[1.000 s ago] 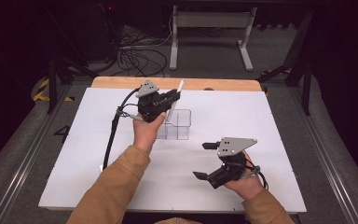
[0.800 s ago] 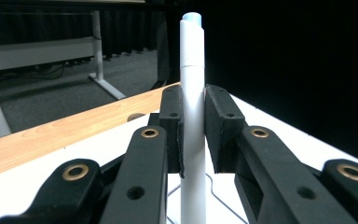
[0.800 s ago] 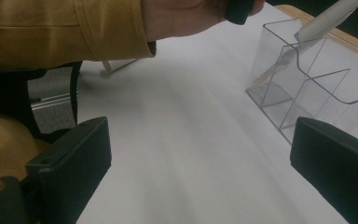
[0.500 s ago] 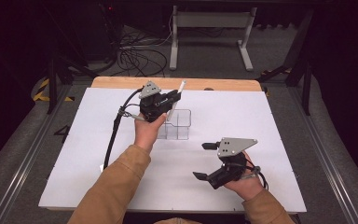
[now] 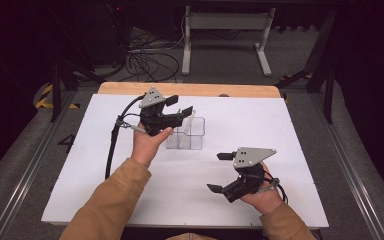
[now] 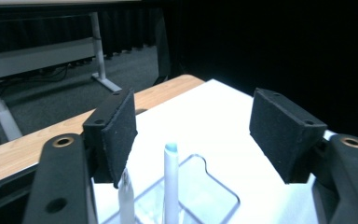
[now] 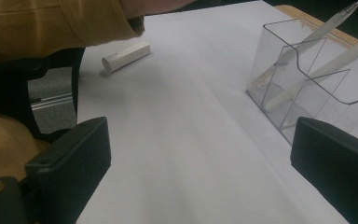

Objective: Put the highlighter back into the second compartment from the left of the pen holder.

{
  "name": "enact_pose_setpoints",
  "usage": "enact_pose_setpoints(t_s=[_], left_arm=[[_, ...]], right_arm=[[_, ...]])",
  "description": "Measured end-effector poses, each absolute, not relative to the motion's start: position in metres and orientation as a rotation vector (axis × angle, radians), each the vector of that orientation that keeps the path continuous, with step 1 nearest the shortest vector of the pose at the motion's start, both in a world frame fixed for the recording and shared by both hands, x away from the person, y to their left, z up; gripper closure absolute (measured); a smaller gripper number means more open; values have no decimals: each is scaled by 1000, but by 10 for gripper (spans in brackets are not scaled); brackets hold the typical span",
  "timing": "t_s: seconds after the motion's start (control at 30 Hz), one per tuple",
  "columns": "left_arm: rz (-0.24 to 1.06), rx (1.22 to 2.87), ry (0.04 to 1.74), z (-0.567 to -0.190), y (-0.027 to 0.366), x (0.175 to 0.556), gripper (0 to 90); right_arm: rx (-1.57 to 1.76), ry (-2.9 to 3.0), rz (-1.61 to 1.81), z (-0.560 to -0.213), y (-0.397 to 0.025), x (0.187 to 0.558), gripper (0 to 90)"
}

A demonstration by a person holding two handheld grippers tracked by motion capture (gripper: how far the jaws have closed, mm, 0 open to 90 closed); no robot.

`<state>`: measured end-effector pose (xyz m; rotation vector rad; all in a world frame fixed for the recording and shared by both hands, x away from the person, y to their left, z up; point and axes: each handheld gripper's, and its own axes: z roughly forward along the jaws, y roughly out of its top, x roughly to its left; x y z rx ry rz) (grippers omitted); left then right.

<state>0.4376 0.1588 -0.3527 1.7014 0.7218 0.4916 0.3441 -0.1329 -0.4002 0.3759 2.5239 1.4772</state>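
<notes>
The left gripper [image 5: 172,111] hangs over the clear holder [image 5: 187,134], just at its 10 o'clock edge in the high view, jaws spread wide with nothing between them. That pose fits either a release or a reach for the pens; I cannot tell which. In the left gripper view one white pen [image 6: 170,182] stands up between the pads, touching neither, and a second pen [image 6: 126,198] rises just below the left pad [image 6: 119,133].

The holder sits near the bench [image 5: 305,150] centre, and its dividers keep the two pens leaning toward 1 o'clock in the right gripper view (one per compartment, it seems). A short white cylinder [image 7: 125,56], probably a cap, lies loose on the bench at 11 o'clock there, near the tan sleeve [image 7: 65,23].

The right gripper [image 5: 225,172] hovers at 5 o'clock of the holder, well apart from it, jaws wide and empty, apparently waiting.

The pens' lower ends blur behind the clear walls, and the sleeve cuts off the bench beyond the cylinder.
</notes>
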Motion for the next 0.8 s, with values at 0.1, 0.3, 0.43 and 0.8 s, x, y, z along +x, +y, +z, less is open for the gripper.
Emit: enact_pose_setpoints(t_s=[0.1,0.3,0.43,0.8], left_arm=[[522,1723,698,-345,168,421,278],[543,1777,686,-334,188,390,233],[541,1803,700,-337,204,374,226],[531,1851,788,-358,234,351,203]], right_arm=[[374,2522,1475,-400,-133,344,54],[379,2517,1477,-400,-133,344,51],[380,2517,1474,-400,-133,344,51],[381,2517,1472,-401,-133,344,51]])
